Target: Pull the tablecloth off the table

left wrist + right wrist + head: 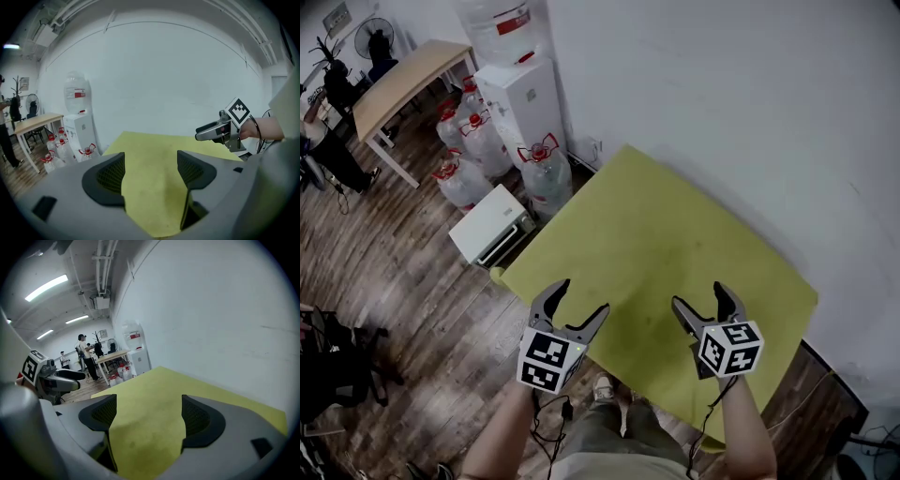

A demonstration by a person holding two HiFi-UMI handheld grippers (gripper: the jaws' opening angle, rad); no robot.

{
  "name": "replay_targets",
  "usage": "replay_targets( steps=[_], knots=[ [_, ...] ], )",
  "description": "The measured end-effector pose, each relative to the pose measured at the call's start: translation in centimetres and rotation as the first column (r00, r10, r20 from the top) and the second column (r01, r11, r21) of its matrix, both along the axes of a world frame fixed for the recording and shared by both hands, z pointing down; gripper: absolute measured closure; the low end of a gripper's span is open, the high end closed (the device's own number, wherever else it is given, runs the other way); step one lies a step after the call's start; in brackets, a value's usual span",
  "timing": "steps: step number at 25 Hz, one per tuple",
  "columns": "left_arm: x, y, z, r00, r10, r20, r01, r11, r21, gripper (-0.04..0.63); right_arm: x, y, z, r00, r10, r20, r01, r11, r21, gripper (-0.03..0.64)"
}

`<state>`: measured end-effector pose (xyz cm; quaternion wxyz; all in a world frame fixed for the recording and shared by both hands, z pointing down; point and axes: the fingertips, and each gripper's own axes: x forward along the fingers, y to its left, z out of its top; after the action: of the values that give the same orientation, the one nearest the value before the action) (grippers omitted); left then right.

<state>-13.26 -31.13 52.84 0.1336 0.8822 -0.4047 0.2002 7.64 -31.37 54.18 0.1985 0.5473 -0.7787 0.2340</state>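
A yellow-green tablecloth (661,248) covers the whole table against the white wall; its near edge hangs toward me. My left gripper (580,302) hovers over the cloth's near-left part with jaws apart and nothing between them. My right gripper (703,298) hovers over the near-right part, also open and empty. In the left gripper view the cloth (154,164) fills the gap between the fingers (108,177), and the right gripper (202,133) shows at right. In the right gripper view the cloth (154,404) stretches ahead and the left gripper (77,378) shows at left.
A white water dispenser (528,101) with several water bottles (546,172) stands left of the table, and a small white oven (492,228) sits on the wooden floor by the cloth's left corner. A wooden table (398,82) and people are farther off.
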Motion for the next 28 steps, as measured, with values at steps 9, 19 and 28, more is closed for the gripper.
replay_targets(
  steps=[9, 19, 28],
  knots=[
    [0.3, -4.2, 7.9, 0.991, -0.127, 0.048, 0.131, 0.987, -0.089, 0.252, 1.8, -4.4, 7.6, 0.997, -0.064, -0.038, 0.06, 0.994, -0.09, 0.186],
    [0.7, -5.1, 16.4, 0.982, -0.139, 0.129, 0.168, 0.955, -0.245, 0.252, 5.1, -6.2, 15.3, 0.984, -0.046, -0.174, 0.01, 0.979, -0.206, 0.17],
    [0.1, -5.3, 20.1, 0.963, -0.158, 0.219, 0.216, 0.937, -0.273, 0.236, 8.6, -5.9, 18.7, 0.978, 0.075, -0.194, -0.127, 0.953, -0.275, 0.137]
  ],
)
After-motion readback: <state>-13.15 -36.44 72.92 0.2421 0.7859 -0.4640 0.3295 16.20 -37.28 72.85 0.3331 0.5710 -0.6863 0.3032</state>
